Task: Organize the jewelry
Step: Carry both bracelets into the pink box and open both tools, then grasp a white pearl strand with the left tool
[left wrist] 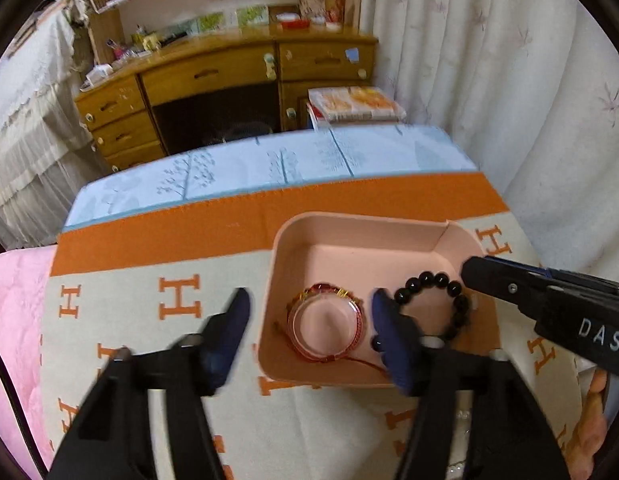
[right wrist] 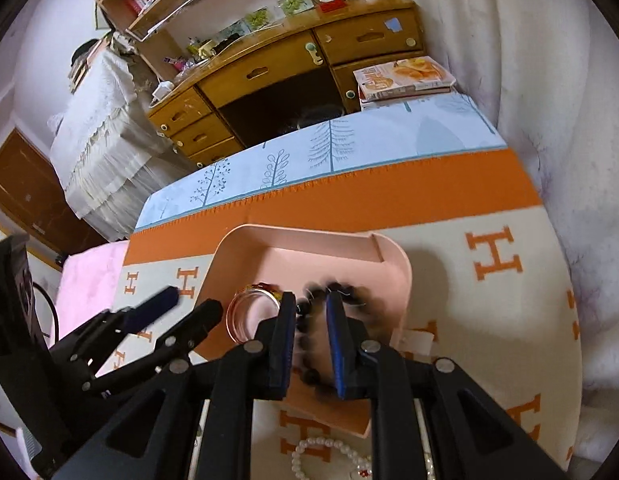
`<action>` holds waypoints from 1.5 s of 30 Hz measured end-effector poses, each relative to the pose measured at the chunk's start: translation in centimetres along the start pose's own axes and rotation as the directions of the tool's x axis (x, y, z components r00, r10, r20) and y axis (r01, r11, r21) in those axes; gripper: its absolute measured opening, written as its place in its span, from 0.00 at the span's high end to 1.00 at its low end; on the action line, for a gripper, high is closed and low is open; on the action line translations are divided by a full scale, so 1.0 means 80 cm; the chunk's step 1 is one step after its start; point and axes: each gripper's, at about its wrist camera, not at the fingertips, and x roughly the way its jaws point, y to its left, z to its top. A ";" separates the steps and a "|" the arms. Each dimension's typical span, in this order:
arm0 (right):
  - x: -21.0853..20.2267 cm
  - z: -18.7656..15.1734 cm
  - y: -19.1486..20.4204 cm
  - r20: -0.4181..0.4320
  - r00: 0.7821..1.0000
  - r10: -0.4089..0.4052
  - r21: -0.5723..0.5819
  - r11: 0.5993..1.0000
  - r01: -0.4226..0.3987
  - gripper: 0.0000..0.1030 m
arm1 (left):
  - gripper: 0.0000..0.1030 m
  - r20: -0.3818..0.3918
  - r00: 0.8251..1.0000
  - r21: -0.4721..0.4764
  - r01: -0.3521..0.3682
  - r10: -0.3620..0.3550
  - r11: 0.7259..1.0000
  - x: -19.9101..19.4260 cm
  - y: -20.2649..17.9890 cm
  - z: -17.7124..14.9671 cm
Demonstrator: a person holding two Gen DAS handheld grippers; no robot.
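Straddling the red bangle (left wrist: 325, 322) in the pink tray (left wrist: 361, 228), your left gripper (left wrist: 309, 312) gapes released. Your right gripper (right wrist: 311, 308) looks nearly closed around the black bead bracelet (right wrist: 309, 344).

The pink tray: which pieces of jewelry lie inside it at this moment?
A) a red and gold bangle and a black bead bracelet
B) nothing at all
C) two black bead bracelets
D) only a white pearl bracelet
A: in the pink tray, a red and gold bangle lies beside a black bead bracelet.

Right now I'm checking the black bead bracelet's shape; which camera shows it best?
Left wrist view: the black bead bracelet lies sharp in the pink tray. In the right wrist view it is blurred, partly hidden by gripper fingers.
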 end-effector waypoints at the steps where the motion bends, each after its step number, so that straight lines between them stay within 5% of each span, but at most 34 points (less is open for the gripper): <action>1: -0.006 -0.002 -0.001 0.013 1.000 -0.012 -0.008 1.000 0.013 0.84 | 0.38 0.022 1.000 -0.007 0.008 -0.008 1.000 -0.006 0.003 -0.002; 9: -0.059 -0.036 0.006 0.091 0.996 -0.020 -0.078 0.997 0.027 0.84 | 0.38 0.081 0.996 -0.052 0.041 -0.037 0.998 -0.054 0.022 -0.021; 14: -0.101 -0.063 0.018 0.128 0.992 0.010 -0.133 0.991 0.007 0.84 | 0.38 0.026 0.999 -0.059 -0.027 0.029 0.998 -0.083 0.021 -0.040; 25: -0.183 -0.108 0.037 0.200 0.977 0.073 -0.241 0.970 -0.023 0.84 | 0.37 0.154 0.988 -0.064 0.023 -0.013 0.998 -0.180 0.009 -0.070; 30: -0.204 -0.125 0.042 0.214 0.975 0.061 -0.288 0.958 0.003 0.84 | 0.17 0.181 0.983 -0.068 0.035 -0.023 0.997 -0.204 -0.002 -0.080; 33: -0.206 -0.130 0.039 0.202 0.978 0.048 -0.301 0.954 0.016 0.83 | 0.17 0.180 0.983 -0.061 0.039 -0.027 0.997 -0.206 -0.014 -0.085; 37: -0.208 -0.137 0.019 0.205 0.978 0.036 -0.272 0.962 0.021 0.58 | 0.17 0.148 0.988 -0.051 0.056 -0.048 0.997 -0.192 -0.031 -0.096; 45: -0.187 -0.144 -0.028 0.178 0.984 -0.011 -0.196 0.979 0.046 0.58 | 0.17 -0.001 0.998 -0.059 0.069 -0.069 0.996 -0.115 -0.056 -0.120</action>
